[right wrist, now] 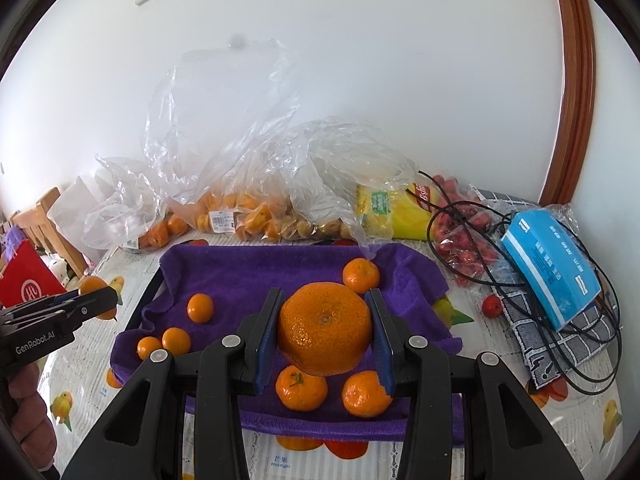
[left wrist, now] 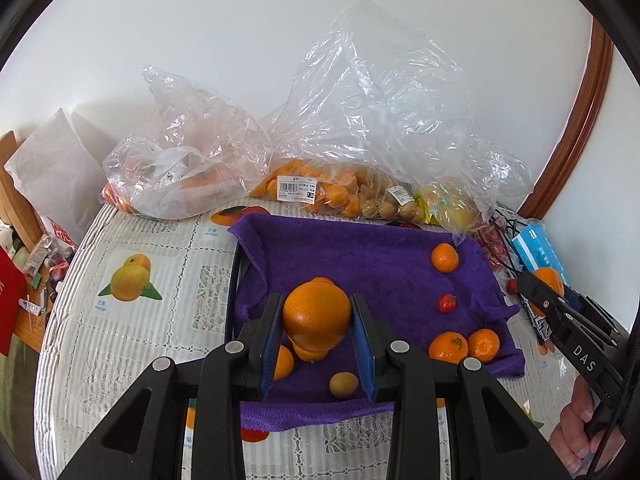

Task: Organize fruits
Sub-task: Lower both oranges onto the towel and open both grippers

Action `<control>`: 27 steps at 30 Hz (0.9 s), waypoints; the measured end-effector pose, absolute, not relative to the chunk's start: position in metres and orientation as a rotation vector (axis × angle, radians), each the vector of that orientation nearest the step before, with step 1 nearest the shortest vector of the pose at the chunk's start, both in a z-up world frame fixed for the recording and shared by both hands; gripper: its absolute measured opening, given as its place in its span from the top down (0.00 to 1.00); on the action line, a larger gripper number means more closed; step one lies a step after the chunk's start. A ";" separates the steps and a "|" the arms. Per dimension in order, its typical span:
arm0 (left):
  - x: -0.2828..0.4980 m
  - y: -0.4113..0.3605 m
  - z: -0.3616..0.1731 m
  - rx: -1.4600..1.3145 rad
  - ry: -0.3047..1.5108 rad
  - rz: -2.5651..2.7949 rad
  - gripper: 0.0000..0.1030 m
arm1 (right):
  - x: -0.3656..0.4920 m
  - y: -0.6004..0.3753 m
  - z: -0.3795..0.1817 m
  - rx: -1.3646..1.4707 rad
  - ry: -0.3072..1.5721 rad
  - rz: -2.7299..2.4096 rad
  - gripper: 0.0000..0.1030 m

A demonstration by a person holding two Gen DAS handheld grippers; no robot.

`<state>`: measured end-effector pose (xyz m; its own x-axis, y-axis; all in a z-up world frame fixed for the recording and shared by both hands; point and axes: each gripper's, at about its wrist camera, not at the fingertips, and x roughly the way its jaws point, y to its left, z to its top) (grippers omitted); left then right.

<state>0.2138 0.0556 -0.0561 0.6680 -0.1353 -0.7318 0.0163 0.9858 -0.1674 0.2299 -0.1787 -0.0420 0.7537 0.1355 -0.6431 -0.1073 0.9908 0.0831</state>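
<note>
My left gripper is shut on an orange and holds it above the left part of a purple towel. My right gripper is shut on a larger, bumpy tangerine above the towel's near right part. Several tangerines lie on the towel: one at the far right, two at the near right, small ones on the left. A small red fruit and a small green-brown fruit also lie there. The right gripper shows at the left wrist view's right edge.
Clear plastic bags of oranges, small brown fruit and carrots line the wall. A yellow packet, red fruit in a bag, black cable and a blue box lie right. A loose red fruit sits on the tablecloth.
</note>
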 end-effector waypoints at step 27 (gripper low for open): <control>0.270 0.044 -0.109 -0.135 0.981 -0.088 0.70 | 0.276 -0.179 -0.112 0.074 0.857 0.147 0.60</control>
<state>0.2695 0.0444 -0.1090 0.5538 -0.1354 -0.8215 0.0138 0.9880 -0.1536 0.2763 -0.1793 -0.1116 0.6450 0.1586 -0.7475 -0.0990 0.9873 0.1240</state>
